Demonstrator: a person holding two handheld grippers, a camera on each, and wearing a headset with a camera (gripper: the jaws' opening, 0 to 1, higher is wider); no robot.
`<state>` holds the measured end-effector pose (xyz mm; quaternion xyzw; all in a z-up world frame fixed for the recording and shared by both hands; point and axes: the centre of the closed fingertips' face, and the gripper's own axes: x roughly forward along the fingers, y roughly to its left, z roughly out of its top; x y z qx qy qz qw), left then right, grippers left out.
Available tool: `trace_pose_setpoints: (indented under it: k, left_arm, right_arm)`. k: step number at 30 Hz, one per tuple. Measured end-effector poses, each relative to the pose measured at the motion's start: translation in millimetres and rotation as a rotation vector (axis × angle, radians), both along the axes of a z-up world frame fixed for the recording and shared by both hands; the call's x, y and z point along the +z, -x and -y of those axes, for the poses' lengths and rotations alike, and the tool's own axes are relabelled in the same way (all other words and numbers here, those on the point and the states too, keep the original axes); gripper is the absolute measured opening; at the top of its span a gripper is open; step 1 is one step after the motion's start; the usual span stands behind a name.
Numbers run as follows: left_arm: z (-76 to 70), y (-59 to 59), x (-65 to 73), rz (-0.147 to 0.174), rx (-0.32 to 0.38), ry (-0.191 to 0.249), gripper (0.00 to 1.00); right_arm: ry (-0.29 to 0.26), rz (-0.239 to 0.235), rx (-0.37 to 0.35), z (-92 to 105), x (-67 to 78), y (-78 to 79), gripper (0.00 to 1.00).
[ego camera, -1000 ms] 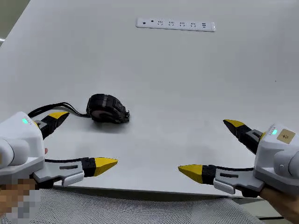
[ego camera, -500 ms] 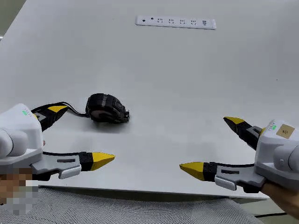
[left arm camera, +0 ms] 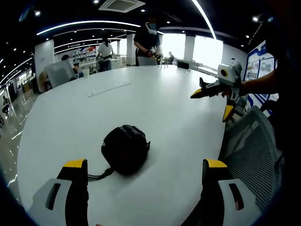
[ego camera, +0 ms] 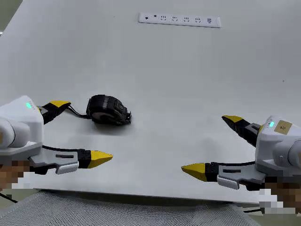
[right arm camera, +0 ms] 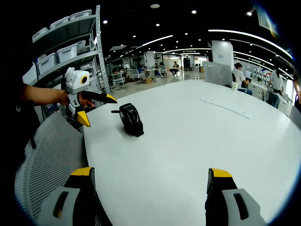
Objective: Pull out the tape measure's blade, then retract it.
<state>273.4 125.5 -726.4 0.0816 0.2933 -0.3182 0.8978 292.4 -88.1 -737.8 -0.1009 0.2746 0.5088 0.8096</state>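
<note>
Tape measure [ego camera: 108,109] lay untouched as the left gripper [ego camera: 83,130] edged nearer, it and the right gripper [ego camera: 209,142] gaping empty.

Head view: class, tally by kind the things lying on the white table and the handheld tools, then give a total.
Tape measure: 1
Power strip: 1
Handheld tools: 2, the left tool and the right tool
Total: 4

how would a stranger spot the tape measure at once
On the big white table, look at the near left part, far from the white power strip at the back. The tape measure lies there by the open left gripper: the one dark, rounded thing, with a black strap trailing off it.
</note>
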Motion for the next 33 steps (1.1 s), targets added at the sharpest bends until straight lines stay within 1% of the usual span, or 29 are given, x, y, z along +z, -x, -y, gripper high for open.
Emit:
trace_pose_setpoints:
  k: [3,6,9,11,13,15,19,20,24,26,29,33]
  left_arm:
    - [-0.2,-2.4,-1.8,-0.008,-0.023,-0.011,0.99]
    - [-1.2,-5.9,-3.7,-0.013,-0.043,-0.021,0.99]
    - [-2.3,-9.5,-5.8,-0.019,-0.063,-0.033,0.99]
    - [-3.3,-12.1,-7.1,-0.023,-0.075,-0.041,0.99]
    - [-4.0,-14.7,-8.1,-0.025,-0.087,-0.047,0.99]
    - [-4.7,-17.1,-9.5,-0.028,-0.100,-0.054,0.99]
    - [-5.9,-20.5,-11.3,-0.035,-0.131,-0.072,0.98]
    - [-6.3,-21.7,-12.1,-0.039,-0.141,-0.075,0.98]
    - [-8.3,-25.4,-13.8,-0.048,-0.170,-0.091,0.94]
    - [-9.3,-27.5,-14.2,-0.051,-0.189,-0.098,0.92]
    - [-10.0,-30.4,-14.4,-0.050,-0.212,-0.110,0.88]
    - [-11.6,-34.4,-16.9,-0.062,-0.241,-0.124,0.82]
  right_arm:
    - [0.009,-0.004,0.026,-3.2,-3.6,-3.1,0.99]
    - [0.009,0.003,0.049,-7.0,-4.8,-7.2,0.99]
    - [0.006,-0.009,0.068,-10.5,-7.5,-11.1,0.99]
    - [0.006,-0.002,0.087,-13.8,-8.0,-13.2,0.99]
    - [0.011,-0.005,0.101,-16.9,-10.1,-14.7,0.99]
    - [0.011,-0.008,0.118,-19.8,-11.3,-15.5,0.97]
    - [0.018,-0.004,0.145,-24.4,-14.7,-18.1,0.97]
    - [0.020,0.005,0.156,-25.8,-15.1,-19.6,0.96]
    - [0.023,0.017,0.175,-30.0,-16.3,-25.2,0.95]
    - [0.033,0.027,0.191,-32.1,-17.8,-28.3,0.94]
    - [0.039,0.038,0.217,-36.2,-18.5,-30.7,0.91]
    - [0.045,0.049,0.252,-43.2,-20.9,-34.1,0.86]
